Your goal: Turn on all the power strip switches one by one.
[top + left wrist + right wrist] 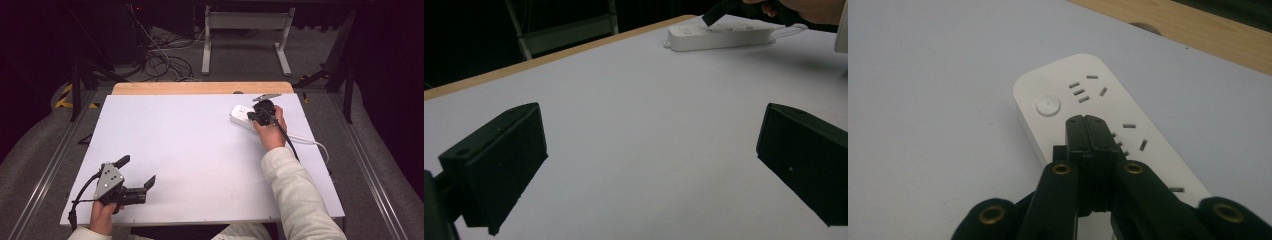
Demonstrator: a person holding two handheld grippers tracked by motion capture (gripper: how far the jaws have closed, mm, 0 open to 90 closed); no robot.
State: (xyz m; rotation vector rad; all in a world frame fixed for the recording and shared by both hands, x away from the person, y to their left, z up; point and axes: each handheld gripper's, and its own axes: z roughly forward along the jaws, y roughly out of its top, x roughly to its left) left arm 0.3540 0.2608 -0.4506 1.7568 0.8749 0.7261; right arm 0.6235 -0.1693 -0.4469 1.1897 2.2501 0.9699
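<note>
1. White counter (165,150) carries the power strip (1083,107) at its far right, flat, cord trailing right.
2. It looks light, rigid and smooth, likely to skid; pinching its long sides seems best.
3. Right claw (1087,131), closed and empty, hovers over the sockets near the round button (1048,106), which the right gripper view makes plain.
4. Left claw (137,172) rests wide open and empty, near left.

We see a white power strip (241,116) lying flat at the upper right of the high view, round button and slotted sockets facing up, its white cord trailing right.
</note>
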